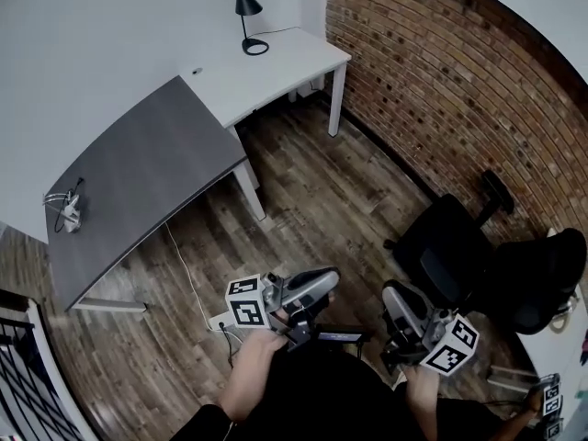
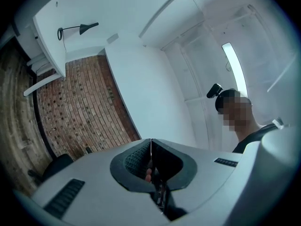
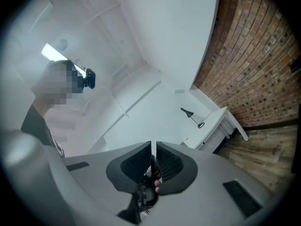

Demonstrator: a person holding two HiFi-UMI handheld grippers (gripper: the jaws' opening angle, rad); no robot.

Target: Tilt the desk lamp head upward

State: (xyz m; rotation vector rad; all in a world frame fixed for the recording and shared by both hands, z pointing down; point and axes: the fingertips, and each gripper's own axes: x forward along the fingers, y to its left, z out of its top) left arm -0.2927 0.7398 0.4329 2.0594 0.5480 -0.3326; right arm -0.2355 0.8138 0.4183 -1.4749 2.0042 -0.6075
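A black desk lamp (image 1: pixel 246 12) with a cone head and round base stands on the white desk (image 1: pixel 276 67) at the far end of the room. It shows small in the left gripper view (image 2: pixel 77 29) and the right gripper view (image 3: pixel 192 116). Both grippers are held close to the person's body, far from the lamp. My left gripper (image 1: pixel 323 281) is shut with nothing in it, jaws meeting (image 2: pixel 150 147). My right gripper (image 1: pixel 393 295) is also shut and empty (image 3: pixel 153 149).
A grey desk (image 1: pixel 147 182) adjoins the white one, with a white object (image 1: pixel 69 211) at its left end. A brick wall (image 1: pixel 459 90) runs along the right. A black office chair (image 1: pixel 478 255) stands on the wooden floor at the right. A cable (image 1: pixel 188 278) trails on the floor.
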